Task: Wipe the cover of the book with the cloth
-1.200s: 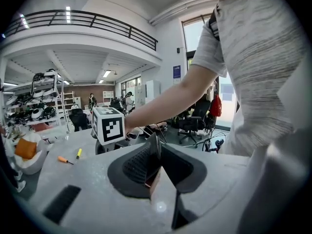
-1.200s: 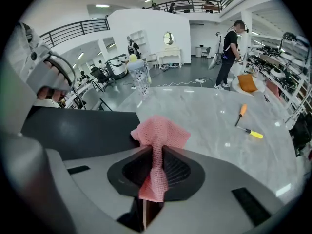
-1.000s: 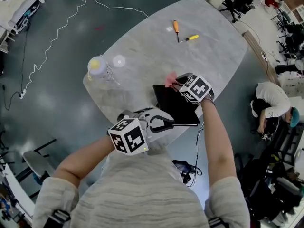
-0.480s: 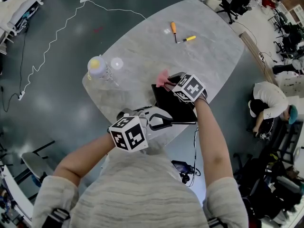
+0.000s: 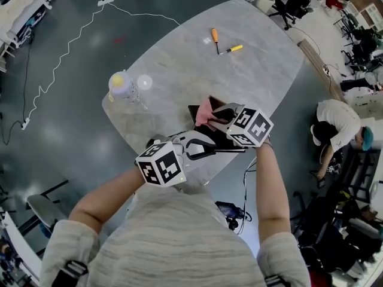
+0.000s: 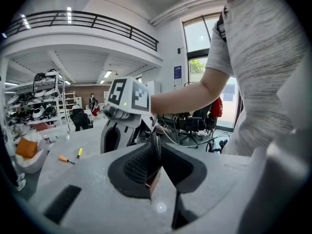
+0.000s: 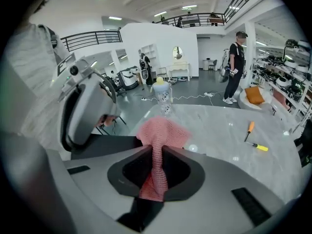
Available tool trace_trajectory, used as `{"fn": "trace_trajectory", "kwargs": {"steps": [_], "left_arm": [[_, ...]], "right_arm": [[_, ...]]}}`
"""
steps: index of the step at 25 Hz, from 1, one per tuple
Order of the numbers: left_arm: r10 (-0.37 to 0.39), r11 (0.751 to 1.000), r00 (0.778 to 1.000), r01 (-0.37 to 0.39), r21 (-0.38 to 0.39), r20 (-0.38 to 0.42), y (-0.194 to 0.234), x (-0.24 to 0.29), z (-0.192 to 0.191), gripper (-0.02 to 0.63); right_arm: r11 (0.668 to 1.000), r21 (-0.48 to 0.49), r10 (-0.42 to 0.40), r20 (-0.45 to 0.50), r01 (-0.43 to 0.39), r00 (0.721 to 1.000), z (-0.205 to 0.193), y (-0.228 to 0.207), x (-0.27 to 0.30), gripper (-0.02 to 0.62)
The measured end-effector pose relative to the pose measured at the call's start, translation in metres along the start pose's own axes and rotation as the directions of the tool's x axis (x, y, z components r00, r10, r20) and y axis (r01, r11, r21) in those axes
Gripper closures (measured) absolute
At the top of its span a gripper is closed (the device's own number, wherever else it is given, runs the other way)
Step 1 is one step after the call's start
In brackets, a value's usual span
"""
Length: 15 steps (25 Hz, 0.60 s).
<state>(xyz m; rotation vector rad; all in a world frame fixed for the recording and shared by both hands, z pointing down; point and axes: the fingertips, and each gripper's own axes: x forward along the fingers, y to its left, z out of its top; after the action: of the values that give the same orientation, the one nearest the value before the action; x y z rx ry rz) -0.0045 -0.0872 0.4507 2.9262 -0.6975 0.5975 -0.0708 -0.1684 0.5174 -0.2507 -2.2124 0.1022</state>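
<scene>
One book (image 5: 224,141) points lengthwise away, slightly leftward.

In the head view most of the flat black book (image 5: 222,140) at the grey marble table's (image 5: 179,70) near edge lies hidden under the pink mesh cloth (image 5: 205,111), the right gripper (image 5: 218,118) and the left gripper (image 5: 206,150); the left gripper view shows only its thin edge. A white speck (image 5: 206,40) near the far edge is too small to identify
</scene>
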Motion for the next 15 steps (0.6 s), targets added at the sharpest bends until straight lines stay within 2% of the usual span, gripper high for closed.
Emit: {"fn": "trace_trajectory", "kwargs": {"steps": [8, 15], "left_arm": [[-0.003, 1.000, 1.000, 0.003, -0.004, -0.013, -0.001, 0.001, -0.003, 0.534], [-0.005, 1.000, 1.000, 0.005, -0.008, -0.016, -0.001, 0.003, -0.002, 0.534]], "right_arm": [[0.998, 0.017, 0.060, 0.079, -0.061, 0.995, 0.008, 0.048, -0.037, 0.546], [0.997, 0.045, 0.064, 0.076, -0.068, 0.995, -0.003, 0.060, -0.062, 0.546]]}}
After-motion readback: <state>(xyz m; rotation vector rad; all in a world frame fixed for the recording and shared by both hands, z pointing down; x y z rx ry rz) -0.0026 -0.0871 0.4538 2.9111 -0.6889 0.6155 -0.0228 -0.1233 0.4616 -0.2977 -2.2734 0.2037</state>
